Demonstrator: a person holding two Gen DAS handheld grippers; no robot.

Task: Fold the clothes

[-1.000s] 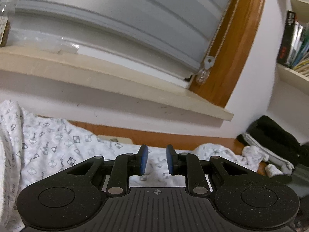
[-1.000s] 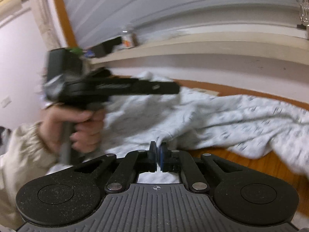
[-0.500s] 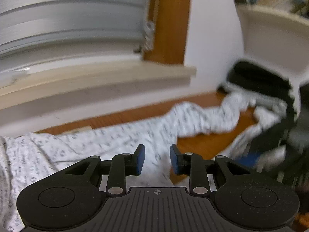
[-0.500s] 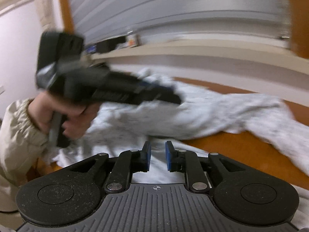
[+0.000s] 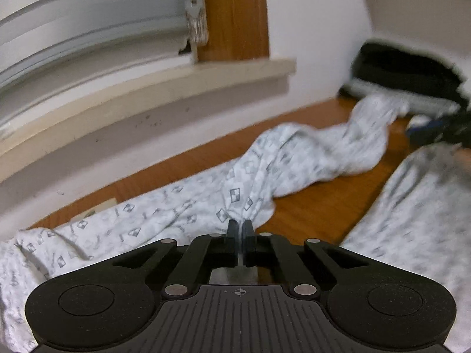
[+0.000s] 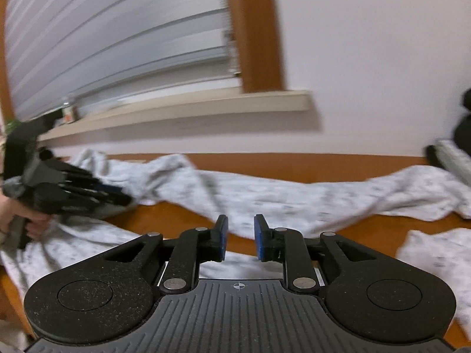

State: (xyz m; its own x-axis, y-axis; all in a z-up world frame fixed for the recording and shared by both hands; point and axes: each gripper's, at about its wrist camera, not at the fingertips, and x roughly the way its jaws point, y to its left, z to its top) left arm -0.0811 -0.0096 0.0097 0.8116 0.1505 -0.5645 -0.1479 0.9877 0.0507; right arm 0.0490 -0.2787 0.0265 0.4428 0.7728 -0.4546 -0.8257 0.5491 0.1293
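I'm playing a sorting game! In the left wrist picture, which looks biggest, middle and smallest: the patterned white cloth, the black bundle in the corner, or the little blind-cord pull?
1. Patterned white cloth, sprawled across the wooden surface.
2. Black bundle; it sits farther away, so it may really be bigger than it looks.
3. Blind-cord pull, clearly smallest.

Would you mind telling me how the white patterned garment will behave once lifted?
The white patterned cotton garment is probably floppy: it lies rumpled. Likely light, since the left claw pinches one fold. Unheld parts should drag across the wooden surface.

Left hand-held gripper (image 5: 240, 229) pinched, right hand-held gripper (image 6: 240, 236) agape.
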